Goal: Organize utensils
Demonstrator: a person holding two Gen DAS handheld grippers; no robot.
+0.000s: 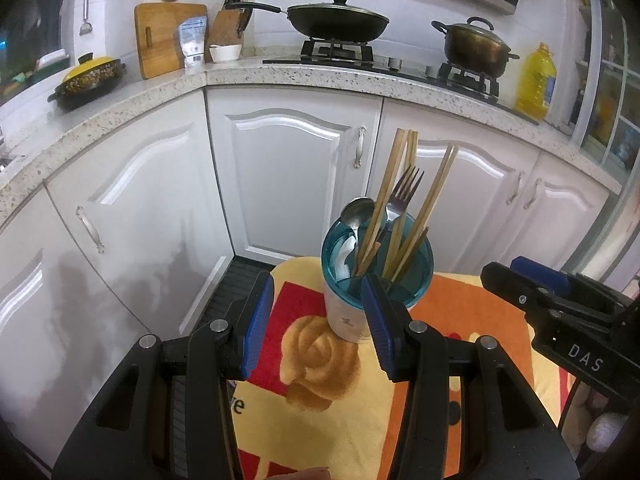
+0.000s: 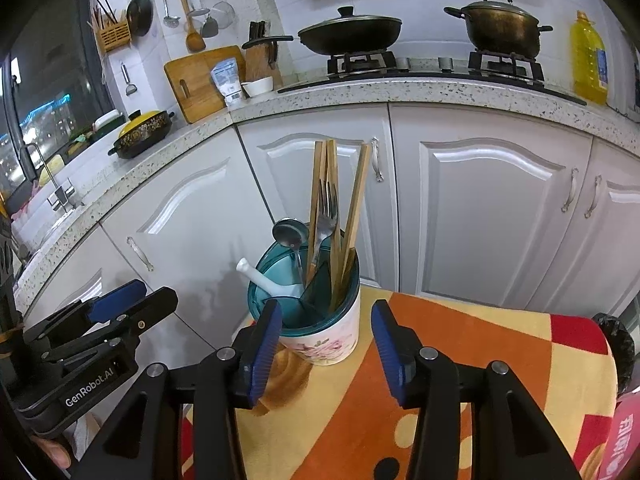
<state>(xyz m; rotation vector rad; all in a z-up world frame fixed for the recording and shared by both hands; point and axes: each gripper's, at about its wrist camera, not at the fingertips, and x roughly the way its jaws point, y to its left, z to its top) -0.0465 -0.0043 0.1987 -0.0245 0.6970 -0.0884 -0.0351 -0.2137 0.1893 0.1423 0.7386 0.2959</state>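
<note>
A white floral utensil holder [image 1: 346,316] [image 2: 332,340] with a teal divided insert stands on a colourful cloth [image 1: 320,364] [image 2: 440,360]. In it stand wooden chopsticks [image 1: 386,192] [image 2: 356,204], a fork [image 1: 405,188] [image 2: 326,208], a metal spoon [image 1: 357,210] [image 2: 290,232] and a white ceramic spoon [image 1: 346,250] [image 2: 256,274]. My left gripper [image 1: 317,280] [image 2: 132,296] is open just short of the holder, nothing between its blue pads. My right gripper [image 2: 326,306] [image 1: 516,270] is open too, facing the holder from its near right side, holding nothing.
White cabinet doors [image 2: 480,208] curve behind the cloth-covered stand. On the speckled countertop [image 1: 280,76] above are a wok [image 1: 338,20], a pot [image 1: 474,46], an oil bottle [image 1: 536,80], a cutting board [image 1: 160,40] and a yellow-lidded casserole [image 1: 90,78]. A black bin bag [image 2: 616,340] is at the right.
</note>
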